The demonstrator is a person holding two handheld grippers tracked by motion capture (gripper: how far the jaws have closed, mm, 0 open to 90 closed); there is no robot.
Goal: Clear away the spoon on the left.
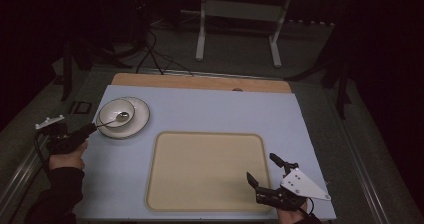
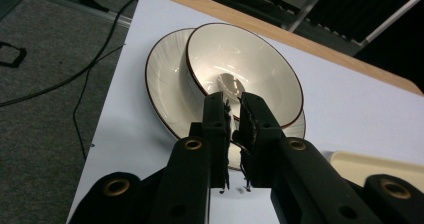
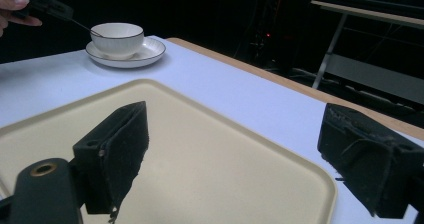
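The left gripper [image 1: 90, 128] has its jaws pressed together on the thin handle of a spoon [image 1: 116, 119], pinching it at the near end; in the left gripper view the two black jaws meet with the handle caught between them, just over the near rim of the bowl [image 2: 243, 69]. The spoon's head lies inside the bowl, near its middle. The bowl stands on a plate [image 1: 141, 118] with a dark rim line, at the far left of the pale blue table top [image 1: 210, 109]. The left hand [image 1: 67, 159] grips the tool from off the table's left edge, a dark sleeve behind it.

The right gripper [image 1: 265, 170] has its jaws spread wide with nothing between them, hanging over the near right corner of a cream tray [image 1: 200, 169]. The tray is bare and takes up the near middle of the table, well apart from the plate. In the right gripper view the bowl [image 3: 117, 38] on its plate [image 3: 150, 51] shows far off beyond the tray [image 3: 210, 164], the left gripper [image 3: 55, 8] reaching toward it.

A strip of wood [image 1: 200, 81] edges the table's far side. Beyond it, on the dim floor, run black cables [image 1: 150, 56] and the pale legs of a stand [image 1: 240, 14].
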